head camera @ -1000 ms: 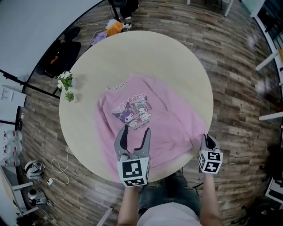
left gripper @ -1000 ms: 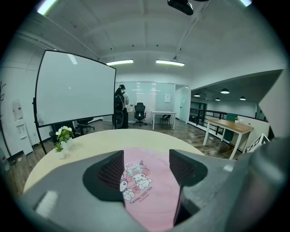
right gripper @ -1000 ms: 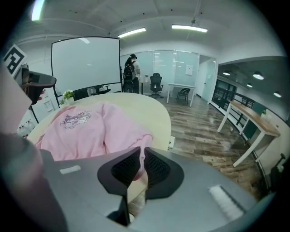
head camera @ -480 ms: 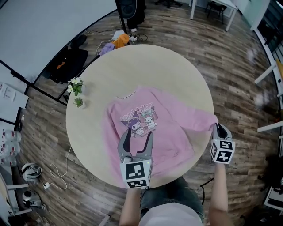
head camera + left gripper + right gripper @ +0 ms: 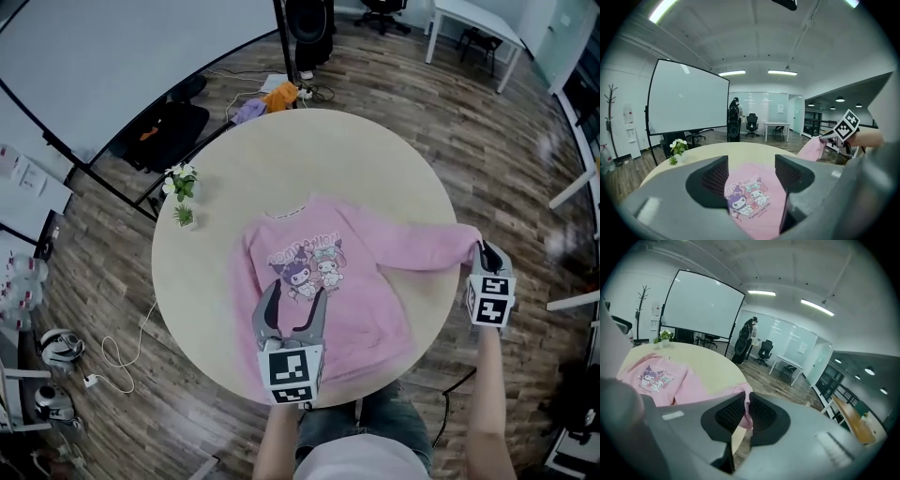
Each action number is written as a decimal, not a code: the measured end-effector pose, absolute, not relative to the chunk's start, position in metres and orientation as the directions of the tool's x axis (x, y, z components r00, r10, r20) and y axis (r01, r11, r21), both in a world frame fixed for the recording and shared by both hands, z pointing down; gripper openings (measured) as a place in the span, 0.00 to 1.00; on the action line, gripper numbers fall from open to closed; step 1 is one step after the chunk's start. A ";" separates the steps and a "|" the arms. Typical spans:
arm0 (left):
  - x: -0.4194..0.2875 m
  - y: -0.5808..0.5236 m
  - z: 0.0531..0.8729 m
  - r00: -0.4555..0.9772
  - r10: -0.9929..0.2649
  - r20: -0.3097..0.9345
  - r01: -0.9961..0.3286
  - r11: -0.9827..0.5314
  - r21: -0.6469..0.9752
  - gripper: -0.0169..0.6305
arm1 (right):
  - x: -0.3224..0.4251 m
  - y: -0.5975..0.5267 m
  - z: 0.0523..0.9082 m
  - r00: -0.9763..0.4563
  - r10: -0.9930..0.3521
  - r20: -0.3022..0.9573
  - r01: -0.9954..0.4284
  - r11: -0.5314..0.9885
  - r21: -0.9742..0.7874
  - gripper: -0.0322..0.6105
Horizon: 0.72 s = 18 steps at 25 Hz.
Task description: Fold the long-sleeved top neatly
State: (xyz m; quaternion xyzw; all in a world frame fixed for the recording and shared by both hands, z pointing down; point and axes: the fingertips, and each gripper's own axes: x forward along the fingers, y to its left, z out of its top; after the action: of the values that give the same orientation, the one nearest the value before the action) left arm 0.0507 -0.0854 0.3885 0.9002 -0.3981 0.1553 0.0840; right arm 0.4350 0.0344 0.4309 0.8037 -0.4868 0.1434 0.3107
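One pink top [image 5: 367,292], one round table [image 5: 309,150], one potted plant [image 5: 181,189], one left claw [image 5: 296,292] and one right claw [image 5: 480,249]

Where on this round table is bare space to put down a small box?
The far half of the table, beyond the collar of the top, is bare. A narrower strip lies between the plant and the top. Crowded: the near side, under the top and the left gripper, and the right rim, where the right gripper holds the sleeve.

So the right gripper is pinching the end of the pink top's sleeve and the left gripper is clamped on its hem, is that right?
Not quite: the left gripper is open, holding nothing, above the pink top, as the left gripper view shows. The right gripper does pinch the sleeve end.
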 end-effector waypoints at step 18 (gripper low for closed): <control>0.078 -0.091 0.378 0.418 -0.836 0.357 -0.891 -0.453 -0.018 0.68 | 0.563 -0.069 0.409 0.424 -0.769 0.478 -0.874 -0.209 0.439 0.13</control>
State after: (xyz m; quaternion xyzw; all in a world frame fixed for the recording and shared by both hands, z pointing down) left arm 0.0784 -0.0914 0.3776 0.8375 -0.5155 0.1593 0.0870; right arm 0.5625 -0.0686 0.4091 0.7736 -0.5310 0.0777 0.3370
